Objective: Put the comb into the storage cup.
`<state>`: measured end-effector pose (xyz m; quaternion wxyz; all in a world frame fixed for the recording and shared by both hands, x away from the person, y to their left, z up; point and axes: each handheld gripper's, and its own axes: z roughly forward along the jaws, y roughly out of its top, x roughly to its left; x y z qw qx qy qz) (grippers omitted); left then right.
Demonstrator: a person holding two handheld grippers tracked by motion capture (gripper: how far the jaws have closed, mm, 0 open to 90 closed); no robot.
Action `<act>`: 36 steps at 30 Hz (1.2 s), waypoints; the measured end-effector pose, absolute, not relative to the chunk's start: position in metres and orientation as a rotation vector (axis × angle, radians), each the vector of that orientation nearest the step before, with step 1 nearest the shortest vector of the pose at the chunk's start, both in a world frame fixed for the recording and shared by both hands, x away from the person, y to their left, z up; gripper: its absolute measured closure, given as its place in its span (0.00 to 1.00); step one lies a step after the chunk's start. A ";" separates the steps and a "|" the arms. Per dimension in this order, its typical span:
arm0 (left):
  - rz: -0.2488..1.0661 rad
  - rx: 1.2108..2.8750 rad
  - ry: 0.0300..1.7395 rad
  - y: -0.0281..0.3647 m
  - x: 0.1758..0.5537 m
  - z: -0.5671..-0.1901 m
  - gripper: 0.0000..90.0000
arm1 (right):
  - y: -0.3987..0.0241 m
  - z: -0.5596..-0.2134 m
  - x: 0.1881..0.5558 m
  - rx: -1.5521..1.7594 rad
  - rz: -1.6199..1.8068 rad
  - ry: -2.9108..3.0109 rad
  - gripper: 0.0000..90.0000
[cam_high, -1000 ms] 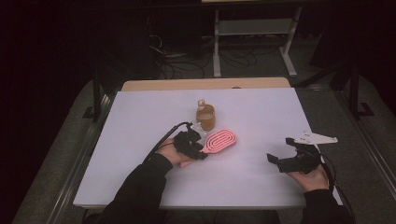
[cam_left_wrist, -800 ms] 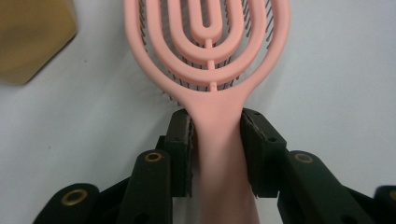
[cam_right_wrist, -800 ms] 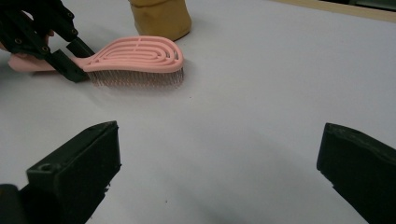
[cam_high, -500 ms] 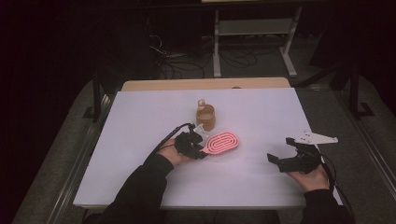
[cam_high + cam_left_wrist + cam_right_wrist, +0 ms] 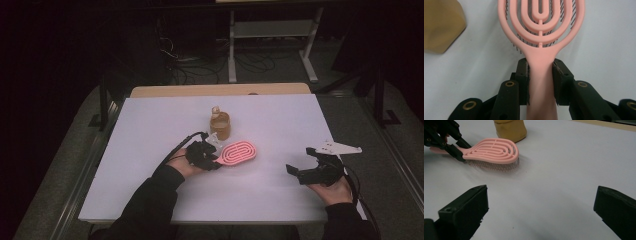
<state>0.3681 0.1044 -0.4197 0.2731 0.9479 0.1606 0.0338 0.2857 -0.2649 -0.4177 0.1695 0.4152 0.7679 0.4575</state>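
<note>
1. Fingers of the left gripper (image 5: 212,161) clamp the pink brush (image 5: 239,152), which lies on the desk (image 5: 150,130); lifting remains
2. Both pads (image 5: 524,75) press its handle
3. Right gripper (image 5: 541,212) fingers stand apart, idle

Left tongs (image 5: 540,75) clamped tight, right tongs (image 5: 541,212) wide apart, low.

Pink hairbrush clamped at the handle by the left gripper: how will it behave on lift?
Probably stiff and light: the pink hairbrush is an open, vented plastic frame. The left gripper clamps its narrow handle, so the wider head may sag or pivot. The smooth handle might slip slightly; rolling seems unlikely while it rests bristles down.
</note>
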 end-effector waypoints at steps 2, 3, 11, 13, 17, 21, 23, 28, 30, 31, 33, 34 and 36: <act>0.091 2.542 0.434 0.106 0.367 -0.417 0.78 | -0.265 -0.418 0.286 1.180 1.300 2.183 0.00; 0.092 2.540 0.433 0.107 0.367 -0.416 0.78 | -0.265 -0.418 0.286 1.180 1.300 2.184 0.00; 0.136 2.511 0.421 0.115 0.364 -0.406 0.78 | -0.265 -0.418 0.286 1.180 1.299 2.182 0.00; 0.147 2.506 0.420 0.117 0.363 -0.404 0.78 | -0.264 -0.418 0.286 1.181 1.299 2.183 0.00; 0.160 2.486 0.415 0.120 0.362 -0.399 0.78 | -0.264 -0.418 0.286 1.183 1.298 2.185 0.00; 0.174 2.471 0.414 0.124 0.360 -0.394 0.78 | -0.264 -0.418 0.286 1.184 1.298 2.188 0.00; 0.182 2.470 0.412 0.126 0.359 -0.392 0.78 | -0.264 -0.418 0.286 1.184 1.295 2.189 0.00; 0.194 2.448 0.414 0.130 0.357 -0.387 0.78 | -0.264 -0.418 0.286 1.184 1.294 2.191 0.00; 0.194 2.445 0.409 0.132 0.356 -0.385 0.78 | -0.264 -0.418 0.286 1.185 1.295 2.190 0.00; 0.197 2.443 0.409 0.132 0.356 -0.384 0.78 | -0.264 -0.418 0.286 1.186 1.295 2.190 0.00; 0.200 2.431 0.410 0.134 0.355 -0.381 0.78 | -0.264 -0.418 0.286 1.185 1.295 2.192 0.00; 0.200 2.422 0.410 0.135 0.354 -0.380 0.78 | -0.263 -0.419 0.286 1.184 1.295 2.194 0.00; 0.209 2.410 0.411 0.137 0.353 -0.376 0.78 | -0.263 -0.419 0.286 1.184 1.295 2.197 0.00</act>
